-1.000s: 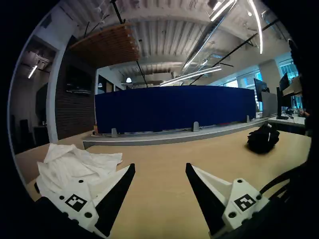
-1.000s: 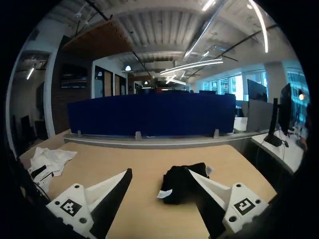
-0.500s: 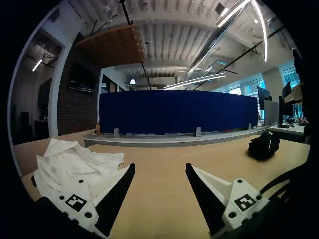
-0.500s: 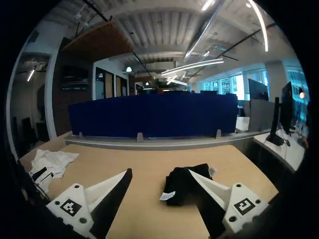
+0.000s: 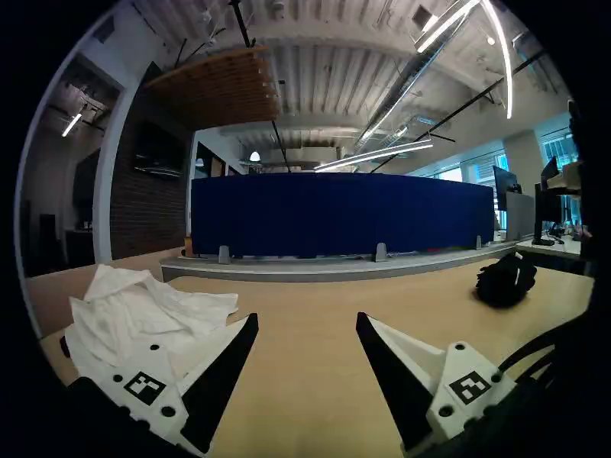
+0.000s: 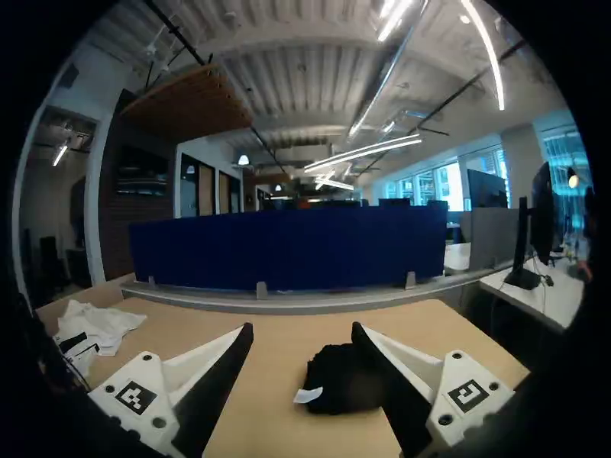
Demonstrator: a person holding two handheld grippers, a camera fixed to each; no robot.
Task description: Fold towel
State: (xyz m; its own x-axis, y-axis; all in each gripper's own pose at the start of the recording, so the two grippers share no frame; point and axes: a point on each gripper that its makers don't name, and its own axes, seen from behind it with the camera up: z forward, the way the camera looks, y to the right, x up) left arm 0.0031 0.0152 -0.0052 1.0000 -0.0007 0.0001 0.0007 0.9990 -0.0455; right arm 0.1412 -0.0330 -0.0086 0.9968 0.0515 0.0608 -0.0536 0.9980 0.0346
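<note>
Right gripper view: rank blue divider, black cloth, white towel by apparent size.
1. Blue divider, clearly largest.
2-3. Black cloth and white towel look alike; cloth is nearer and partly hidden, so unranked.

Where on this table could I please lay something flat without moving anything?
The bare stretch is the middle of the table, bordered by the crumpled white towel on the left, the black cloth bundle on the right and the blue divider behind. Both ends are crowded by cloth.
</note>
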